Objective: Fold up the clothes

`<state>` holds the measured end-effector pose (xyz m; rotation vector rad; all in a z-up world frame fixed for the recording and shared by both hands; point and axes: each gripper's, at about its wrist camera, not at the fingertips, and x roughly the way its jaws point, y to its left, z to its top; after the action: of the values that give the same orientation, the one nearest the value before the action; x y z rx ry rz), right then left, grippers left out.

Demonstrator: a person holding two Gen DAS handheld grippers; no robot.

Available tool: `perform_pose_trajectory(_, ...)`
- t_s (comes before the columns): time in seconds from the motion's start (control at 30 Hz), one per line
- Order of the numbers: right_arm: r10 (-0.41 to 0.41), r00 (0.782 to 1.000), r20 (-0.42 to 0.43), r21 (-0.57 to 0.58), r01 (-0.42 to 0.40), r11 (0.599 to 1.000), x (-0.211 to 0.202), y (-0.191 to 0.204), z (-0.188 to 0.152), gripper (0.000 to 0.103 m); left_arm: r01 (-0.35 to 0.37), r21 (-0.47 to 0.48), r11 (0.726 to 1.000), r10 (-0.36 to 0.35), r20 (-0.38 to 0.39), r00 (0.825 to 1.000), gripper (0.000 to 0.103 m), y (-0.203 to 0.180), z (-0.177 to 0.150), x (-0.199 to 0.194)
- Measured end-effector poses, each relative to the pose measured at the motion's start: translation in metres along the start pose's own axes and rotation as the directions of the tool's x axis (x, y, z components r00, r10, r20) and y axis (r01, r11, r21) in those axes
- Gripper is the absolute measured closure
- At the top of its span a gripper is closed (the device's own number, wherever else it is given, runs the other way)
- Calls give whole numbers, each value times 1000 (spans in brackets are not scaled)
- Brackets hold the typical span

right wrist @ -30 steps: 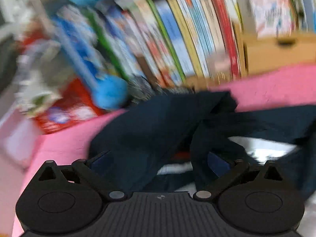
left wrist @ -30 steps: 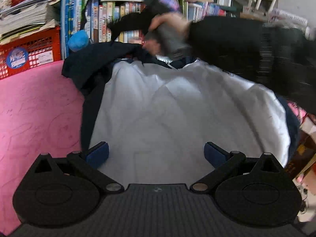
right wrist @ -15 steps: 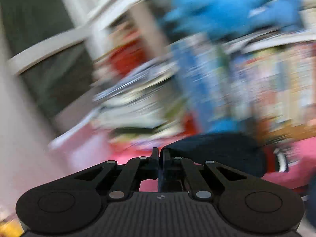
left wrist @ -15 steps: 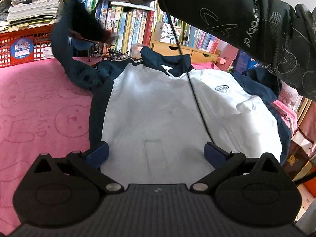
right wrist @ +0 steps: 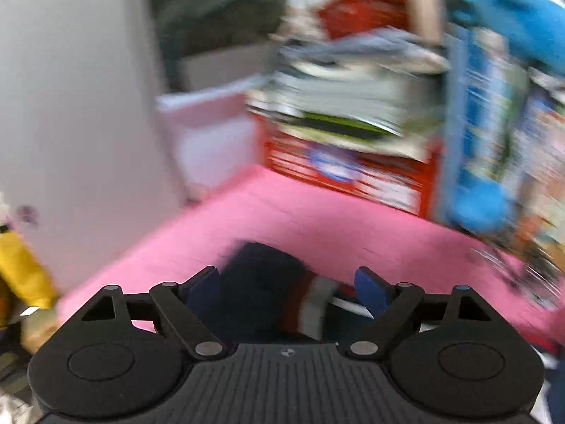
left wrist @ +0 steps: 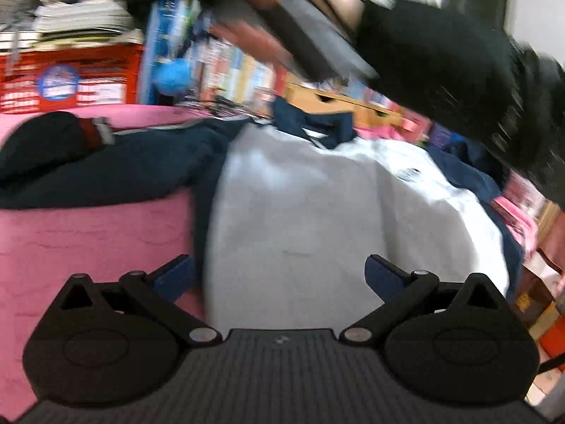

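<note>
Jacket (left wrist: 317,212) collar far, hem near | left fingers (left wrist: 176,277) wide, empty | right opening

Jacket (left wrist: 317,212) on mat (left wrist: 88,240), sleeve (left wrist: 106,166) out left.

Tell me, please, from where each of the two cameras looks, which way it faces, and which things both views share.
Left wrist: sits on the left gripper, faces across the white and navy jacket on the pink cover toward bookshelves; its open fingers and a black sleeve show.
Right wrist: sits on the right gripper, jaws opening, above the sleeve cuff, facing the red crate and wall.
Shared: cuff, pink cover, red crate.
</note>
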<state>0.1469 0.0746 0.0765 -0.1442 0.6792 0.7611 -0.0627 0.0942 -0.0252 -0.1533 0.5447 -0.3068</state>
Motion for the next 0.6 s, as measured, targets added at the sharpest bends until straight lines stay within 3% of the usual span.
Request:
perform_pose_trajectory(0.13, -182, 980, -80, -79, 176, 981, 4, -24, -46, 21, -107, -37, 994, 109, 81, 991, 0, 39, 15, -24)
perform_pose_trajectory(0.2, -228, 970, -90, -88, 220, 971, -1, -32, -71, 21, -183, -54, 982, 187, 104, 977, 0, 62, 27, -31)
perform_pose_trajectory(0.27, -278, 956, -94, -119, 266, 957, -5, -33, -93, 21, -319, -65, 945, 324, 97, 941, 0, 86, 39, -25)
perform_pose_trajectory(0.33, -328, 938, -115, -206, 301, 931, 12, -23, -110, 21, -463, -77, 883, 468, 82, 880, 0, 112, 51, -9)
perform_pose_trajectory(0.37, -330, 938, -105, -246, 297, 923, 15, -14, -116, 25, -499, -88, 862, 505, 66, 861, 0, 123, 55, -1)
perform_pose_trajectory(0.4, -319, 945, -74, -264, 290, 920, 15, -7, -119, 25, -528, -102, 843, 534, 45, 844, 0, 135, 60, 8)
perform_pose_trajectory(0.43, -285, 956, -62, -274, 259, 926, 16, 1, -120, 26, -535, -123, 836, 540, 11, 841, 0, 147, 64, 18)
perform_pose_trajectory(0.5, -134, 986, -96, -269, 104, 957, 14, 11, -117, 26, -554, -162, 817, 550, -71, 832, 0, 172, 71, 36)
perform_pose_trajectory(0.53, -61, 992, -107, -270, 30, 962, 12, 16, -116, 24, -586, -179, 790, 573, -121, 810, 0, 182, 72, 46)
perform_pose_trajectory(0.6, -5, 995, -96, -299, -24, 954, 1, 24, -118, 23, -648, -200, 735, 614, -209, 761, 0, 200, 73, 65)
